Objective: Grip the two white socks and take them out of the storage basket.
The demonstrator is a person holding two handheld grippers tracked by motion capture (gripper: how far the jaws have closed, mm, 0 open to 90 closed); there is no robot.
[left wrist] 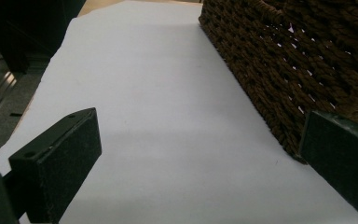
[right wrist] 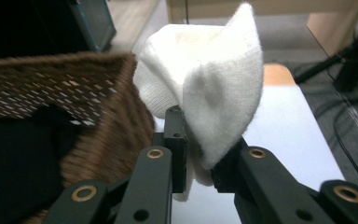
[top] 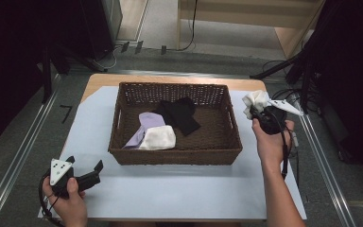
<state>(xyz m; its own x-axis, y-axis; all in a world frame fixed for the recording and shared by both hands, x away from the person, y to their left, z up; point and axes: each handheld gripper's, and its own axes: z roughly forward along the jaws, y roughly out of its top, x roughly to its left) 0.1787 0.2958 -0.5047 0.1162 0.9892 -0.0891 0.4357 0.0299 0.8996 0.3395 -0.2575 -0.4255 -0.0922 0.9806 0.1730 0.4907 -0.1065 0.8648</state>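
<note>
basket [top: 175, 156]: brown wicker, in the middle of the white sheet [top: 170, 189]; its far rim lies near the table's far edge.
in the basket: a black sock [top: 179, 116] toward the back, a lilac sock [top: 146, 125] and a white sock [top: 159, 138] toward the front left.
room, left: a bare strip of sheet runs between the basket's left wall and the sheet's left edge; in the left gripper view it is bare all along the wicker wall [left wrist: 279, 70].
room, front: a wide bare band of sheet between the basket's front wall and the near table edge.
room, right: a narrower strip between the basket's right wall and the sheet's right edge.
held sock [right wrist: 209, 88]: white, bunched, up in the air just outside the basket's far right corner, above the right strip.
right gripper [right wrist: 198, 154]: jaws narrow, pinching the held sock's lower part; the sock stands up above them.
right hand [top: 270, 139]: forearm comes in from the bottom right, gripper pointing away toward the far right corner.
left gripper [top: 82, 165]: jaws wide apart with nothing between them, low over the sheet at the front left corner, pointing along the basket's left side; its right jaw is just beside the basket's near corner.
left hand [top: 66, 198]: at the near left edge of the table.
</note>
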